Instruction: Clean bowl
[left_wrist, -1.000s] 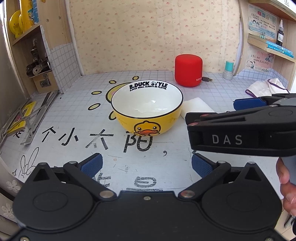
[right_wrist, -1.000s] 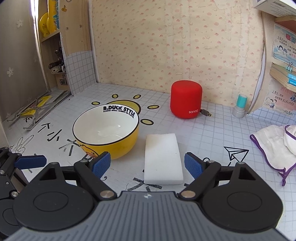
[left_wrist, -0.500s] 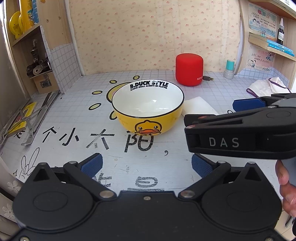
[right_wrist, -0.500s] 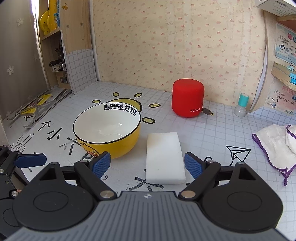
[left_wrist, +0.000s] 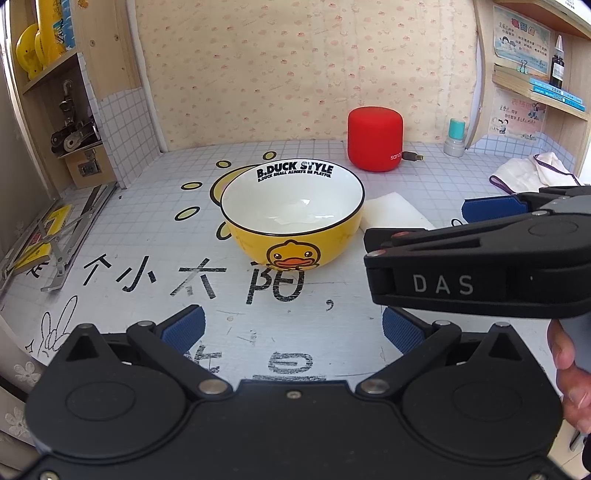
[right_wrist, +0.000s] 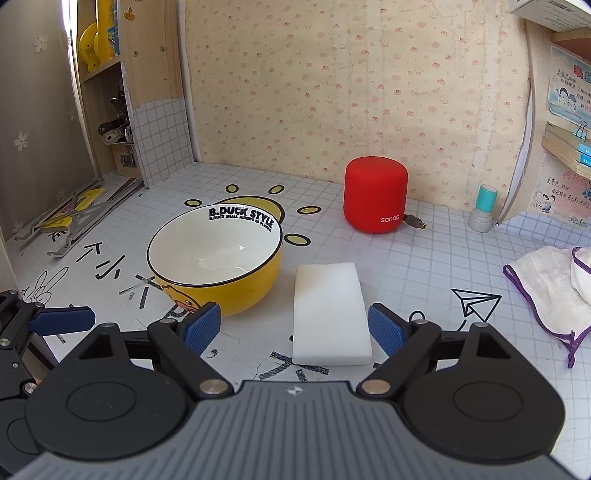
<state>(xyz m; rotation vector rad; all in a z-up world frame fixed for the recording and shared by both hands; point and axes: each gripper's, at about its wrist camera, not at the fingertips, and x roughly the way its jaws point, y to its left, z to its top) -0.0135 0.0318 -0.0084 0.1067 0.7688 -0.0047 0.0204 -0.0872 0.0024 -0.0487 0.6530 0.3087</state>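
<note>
- The yellow ceramic bowl with a white interior and a duck print stands upright on the grid-patterned worktop, ahead of the left claw and apart from it.
- The left claw's blue pads are spread, with nothing between them.
- The right claw is spread wide; the near end of the white rectangular sponge block lies between its pads, untouched.
- In the right wrist view the bowl sits just left of the sponge.
- In the left wrist view the right claw's black body covers most of the sponge.
- The person's hand is cut off at the frame edge.
</note>
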